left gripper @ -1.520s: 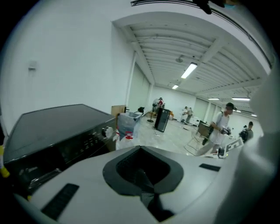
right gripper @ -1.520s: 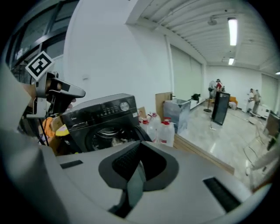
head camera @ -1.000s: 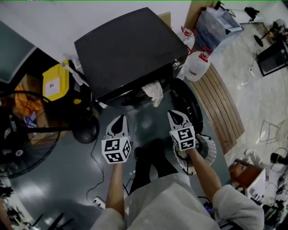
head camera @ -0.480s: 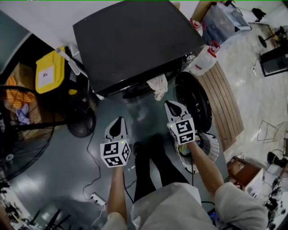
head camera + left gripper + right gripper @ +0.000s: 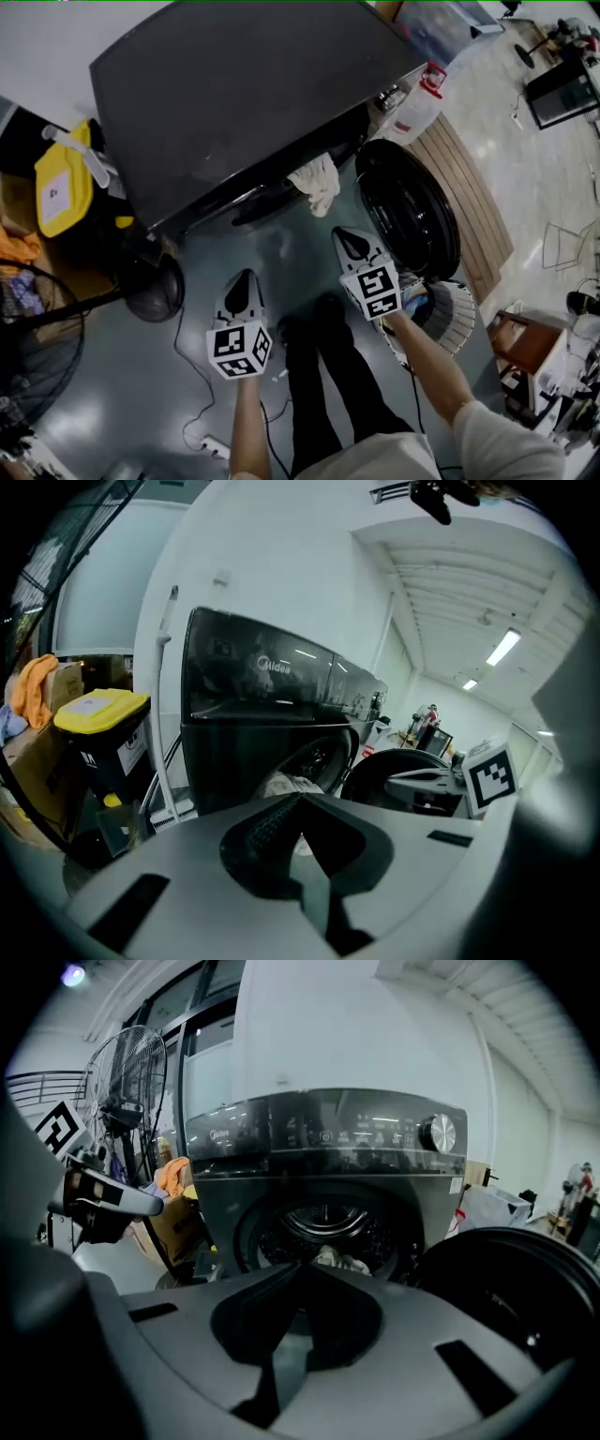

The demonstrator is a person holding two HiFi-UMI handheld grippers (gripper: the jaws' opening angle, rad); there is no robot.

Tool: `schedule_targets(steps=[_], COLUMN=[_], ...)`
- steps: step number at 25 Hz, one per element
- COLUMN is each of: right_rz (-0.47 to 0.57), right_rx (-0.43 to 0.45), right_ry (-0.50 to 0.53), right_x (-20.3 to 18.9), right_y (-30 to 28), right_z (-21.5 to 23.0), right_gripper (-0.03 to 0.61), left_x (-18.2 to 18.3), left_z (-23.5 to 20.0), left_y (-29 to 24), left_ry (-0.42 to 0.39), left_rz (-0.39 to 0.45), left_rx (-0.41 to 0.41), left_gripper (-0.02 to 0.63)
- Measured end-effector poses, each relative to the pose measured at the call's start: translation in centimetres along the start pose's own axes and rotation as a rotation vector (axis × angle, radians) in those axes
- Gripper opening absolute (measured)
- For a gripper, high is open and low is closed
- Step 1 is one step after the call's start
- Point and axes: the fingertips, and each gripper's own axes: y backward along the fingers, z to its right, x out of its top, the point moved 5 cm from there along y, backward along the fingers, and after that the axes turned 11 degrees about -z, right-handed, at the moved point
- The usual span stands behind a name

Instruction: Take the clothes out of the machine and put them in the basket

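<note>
A dark front-loading washing machine stands ahead with its round door swung open to the right. A white cloth hangs out of the drum mouth; it also shows in the left gripper view as the cloth and in the right gripper view as the cloth. My left gripper and right gripper hover side by side over the floor, short of the opening. Both are shut and hold nothing. The white slatted basket sits at the right, partly hidden by my right arm.
A yellow bin and a standing fan's base are left of the machine. White jugs and a wooden slat platform lie behind the door. A cable and power strip lie on the floor by the person's legs.
Both grippers have sunk lower in front of the machine, which now looms larger and nearer in the head view. Their jaws have stayed shut.
</note>
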Motion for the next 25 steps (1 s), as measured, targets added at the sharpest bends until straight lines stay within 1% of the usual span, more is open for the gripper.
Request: schedule_targets(steps=[6, 13, 19, 22, 25], right_rz=[-0.035, -0.061, -0.056, -0.031, -0.015], right_rx=[-0.021, -0.037, -0.071, -0.091, -0.094], right_ry=[-0.035, -0.052, -0.069, -0.077, -0.057], right_x=[-5.7, -11.2, -13.0, -13.1, -13.0], right_y=[-4.7, -11.3, -15.8, -18.1, -20.6], right_z=[0.3, 1.3, 2.9, 4.2, 5.3], right_gripper=[0.023, 0.023, 0.023, 0.025, 0.028], left_x=[-3.8, -6.6, -8.1, -8.2, -8.4], left_z=[-1.3, -2.5, -3.1, -3.5, -3.9], left_y=[-4.5, -10.2, -13.8, -15.9, -17.9], left_ry=[-0.014, -0.059, -0.088, -0.105, -0.121], left_rz=[-0.005, -0.013, -0.019, 0.003, 0.028], left_rx=[-0.008, -0.036, -0.055, -0.066, -0.07], left_gripper=[0.018, 0.018, 0.018, 0.018, 0.018])
